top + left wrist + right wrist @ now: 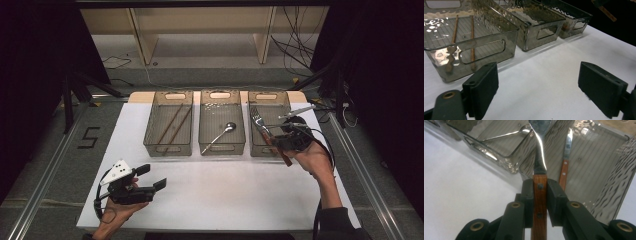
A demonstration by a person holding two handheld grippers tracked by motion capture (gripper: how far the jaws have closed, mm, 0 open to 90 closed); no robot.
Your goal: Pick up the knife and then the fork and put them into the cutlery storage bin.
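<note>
Fork (pixel 539 157) sorting, it appears: your white table (pixel 225 190) carries three smoked plastic bins, chopsticks (pixel 172 124) in the left bin (pixel 168 124), a spoon (pixel 219 136) in the middle bin (pixel 222 122), a wooden-handled knife (pixel 565 165) in the right bin (pixel 268 122). Your right gripper (pixel 540 202) clamps the fork's wooden handle above that right bin. Your left gripper (pixel 537 87) hovers wide, empty. Judged rigid, light; the polished metal neck looks slippery, so keep hold on the wood.

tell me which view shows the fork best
The high view: the whole fork shows there, tines to wooden handle, held by the right gripper above the right bin. The right gripper view shows the handle clamped between the jaws up close, tines cut off. The left gripper view catches what is probably its handle end, far off.
</note>
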